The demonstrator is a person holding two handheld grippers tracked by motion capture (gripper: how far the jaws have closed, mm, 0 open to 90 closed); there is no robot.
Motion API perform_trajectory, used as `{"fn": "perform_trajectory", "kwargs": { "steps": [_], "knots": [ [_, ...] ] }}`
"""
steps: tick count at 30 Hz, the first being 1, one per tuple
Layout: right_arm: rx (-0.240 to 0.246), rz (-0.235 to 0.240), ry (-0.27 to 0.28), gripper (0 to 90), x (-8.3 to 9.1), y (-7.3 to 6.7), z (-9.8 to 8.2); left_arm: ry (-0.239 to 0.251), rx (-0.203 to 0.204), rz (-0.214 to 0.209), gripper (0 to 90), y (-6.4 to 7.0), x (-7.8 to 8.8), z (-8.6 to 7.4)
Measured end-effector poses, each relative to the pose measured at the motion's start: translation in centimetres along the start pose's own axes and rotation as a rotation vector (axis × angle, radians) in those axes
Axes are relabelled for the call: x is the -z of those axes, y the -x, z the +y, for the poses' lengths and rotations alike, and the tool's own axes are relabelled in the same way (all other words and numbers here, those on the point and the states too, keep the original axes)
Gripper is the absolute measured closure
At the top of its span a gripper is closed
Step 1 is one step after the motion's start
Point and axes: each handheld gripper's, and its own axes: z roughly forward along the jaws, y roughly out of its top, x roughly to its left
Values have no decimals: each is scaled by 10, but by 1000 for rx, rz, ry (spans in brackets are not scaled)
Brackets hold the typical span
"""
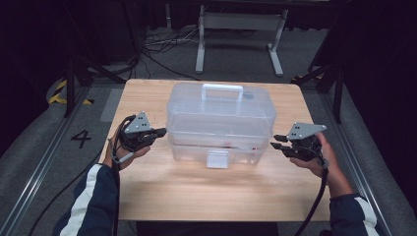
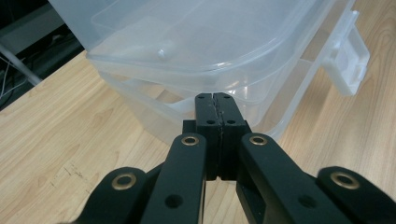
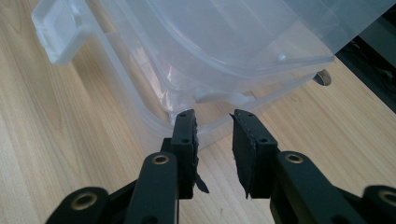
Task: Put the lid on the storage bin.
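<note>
The left gripper (image 1: 161, 131) has its jaws clenched together with nothing between them, the tips just at the left end of the clear plastic box (image 1: 221, 123); whether they touch its wall cannot be told. The right gripper (image 1: 276, 141) holds its jaws parted, released, just short of the box's right end. The box sits between the two grippers on the wooden table (image 1: 162, 191), its long axis running from one gripper to the other, white handle (image 1: 223, 90) on top, front latch (image 1: 218, 159) facing the person. Its contents are hazy behind the cloudy walls.
</note>
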Motion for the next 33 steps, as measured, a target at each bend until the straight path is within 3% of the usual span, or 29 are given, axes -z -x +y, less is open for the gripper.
{"fn": "perform_trajectory", "kwargs": {
  "steps": [26, 33],
  "knots": [
    [-20, 0, -34, 664, -6, -4, -6, -109, -31, -2, 900, 9, -14, -14],
    [-26, 2, -30, 663, -7, -5, -7, -115, -25, -3, 900, 10, -15, -18]
  ]
}}
